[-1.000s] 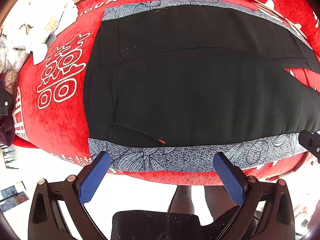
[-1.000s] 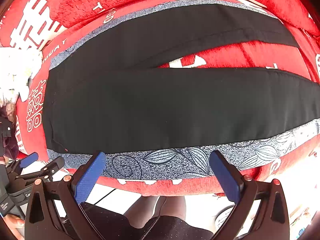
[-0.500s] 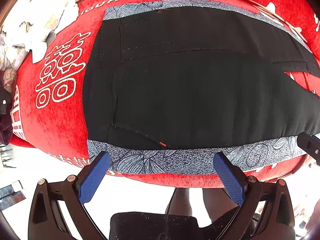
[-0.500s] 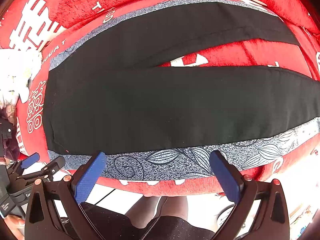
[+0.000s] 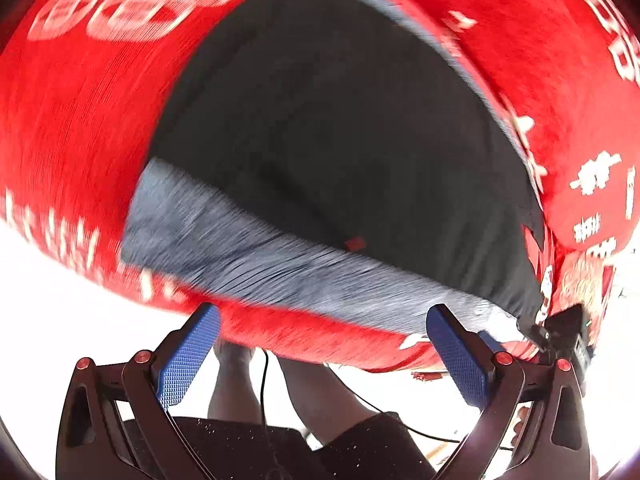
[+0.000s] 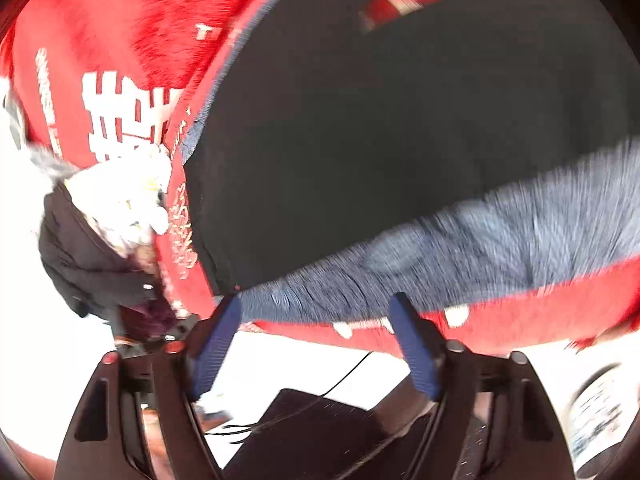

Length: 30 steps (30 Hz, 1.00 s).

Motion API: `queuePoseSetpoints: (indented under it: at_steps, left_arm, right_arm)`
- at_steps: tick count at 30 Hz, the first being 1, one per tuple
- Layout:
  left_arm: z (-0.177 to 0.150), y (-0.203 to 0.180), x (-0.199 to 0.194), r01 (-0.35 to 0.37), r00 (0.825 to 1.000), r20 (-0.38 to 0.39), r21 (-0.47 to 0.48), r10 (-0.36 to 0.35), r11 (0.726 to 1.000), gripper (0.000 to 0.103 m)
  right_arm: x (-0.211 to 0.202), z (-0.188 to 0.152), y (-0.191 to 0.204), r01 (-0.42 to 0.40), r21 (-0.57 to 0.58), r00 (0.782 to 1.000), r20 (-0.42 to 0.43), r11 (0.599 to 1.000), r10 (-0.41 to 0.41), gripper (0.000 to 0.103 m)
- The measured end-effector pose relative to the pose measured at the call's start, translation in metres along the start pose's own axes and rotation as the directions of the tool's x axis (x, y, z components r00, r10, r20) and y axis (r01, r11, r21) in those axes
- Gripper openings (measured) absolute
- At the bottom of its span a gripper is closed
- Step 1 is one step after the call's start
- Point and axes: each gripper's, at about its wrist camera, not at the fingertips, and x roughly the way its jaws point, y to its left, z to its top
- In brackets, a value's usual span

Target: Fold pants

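On red cloth point(image 5: 72, 120): one black pants point(image 5: 340, 128)

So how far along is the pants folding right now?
Done: the black pants lie spread flat on the grey patterned cloth over the red blanket, with no fold showing yet. In hand: nothing; the left tool is open and empty, and the right tool has just been closing, nothing between its pads. Left: every fold.

The left hand-held gripper point(image 5: 320, 344) is pointing steeply down with its blue pads wide apart, gripping nothing. The right hand-held gripper point(image 6: 316, 340) is tilting down too, its jaws just closing partway, still empty.
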Motion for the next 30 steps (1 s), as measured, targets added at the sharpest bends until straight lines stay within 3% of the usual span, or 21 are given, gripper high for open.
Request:
queuePoseSetpoints:
  at_steps: [1, 6, 10, 14, 18, 19, 20, 21, 22, 23, 24, 27, 30]
  left_arm:
    - [-0.006, 0.006, 0.007, 0.002, 1.0, -0.027, -0.037, -0.003, 0.999, 0.103]
    - [-0.005, 0.023, 0.033, 0.079, 0.997, -0.007, -0.108, -0.081, 0.991, 0.103]
    - [0.006, 0.016, 0.032, 0.133, 0.991, 0.035, -0.076, -0.131, 0.988, 0.103]
    - [0.018, 0.002, 0.031, 0.131, 0.991, 0.045, -0.048, -0.128, 0.99, 0.101]
    - [0.024, 0.009, 0.03, 0.116, 0.993, 0.046, -0.073, -0.113, 0.991, 0.083]
    - [0.024, 0.011, 0.028, 0.118, 0.992, 0.05, -0.071, -0.114, 0.991, 0.074]
    - [0.023, 0.014, 0.025, 0.115, 0.992, 0.051, -0.063, -0.112, 0.991, 0.069]
    - [0.024, 0.015, 0.023, 0.109, 0.993, 0.05, -0.051, -0.107, 0.993, 0.056]
    - [0.024, 0.016, 0.022, 0.107, 0.993, 0.049, -0.042, -0.105, 0.993, 0.043]
    - [0.025, 0.017, 0.02, 0.114, 0.993, 0.045, -0.035, -0.113, 0.993, 0.037]
    - [0.027, 0.017, 0.018, 0.12, 0.992, 0.042, -0.034, -0.119, 0.992, 0.032]
    - [0.03, 0.006, -0.001, 0.119, 0.991, 0.059, -0.01, -0.119, 0.993, 0.032]
    - [0.04, -0.014, -0.025, 0.141, 0.984, 0.104, 0.014, -0.142, 0.99, 0.032]
  right_arm:
    - [0.003, -0.002, -0.012, -0.035, 0.037, 0.999, -0.012, 0.999, 0.035, 0.077]
    - [0.019, -0.008, -0.051, -0.145, 0.131, 0.989, -0.011, 0.981, 0.148, 0.077]
    - [0.028, -0.008, -0.057, -0.221, 0.148, 0.975, -0.004, 0.964, 0.224, 0.077]
    - [0.026, -0.008, -0.061, -0.265, 0.137, 0.964, 0.01, 0.954, 0.267, 0.077]
    - [0.022, -0.01, -0.068, -0.33, 0.156, 0.944, 0.062, 0.931, 0.324, 0.077]
    - [0.021, -0.01, -0.069, -0.343, 0.161, 0.939, 0.078, 0.925, 0.334, 0.075]
    - [0.021, -0.01, -0.069, -0.35, 0.169, 0.936, 0.09, 0.921, 0.339, 0.066]
    - [0.019, -0.008, -0.069, -0.346, 0.181, 0.938, 0.105, 0.921, 0.332, 0.056]
    - [0.019, -0.007, -0.069, -0.332, 0.19, 0.942, 0.117, 0.924, 0.315, 0.033]
    - [0.015, -0.006, -0.072, -0.317, 0.198, 0.947, 0.129, 0.928, 0.296, 0.012]
    - [0.013, -0.005, -0.071, -0.3, 0.203, 0.951, 0.133, 0.932, 0.278, 0.008]
    - [0.002, 0.0, -0.052, -0.249, 0.15, 0.966, 0.11, 0.957, 0.235, 0.006]
    - [-0.021, 0.019, -0.019, -0.242, 0.063, 0.967, 0.097, 0.968, 0.235, 0.006]
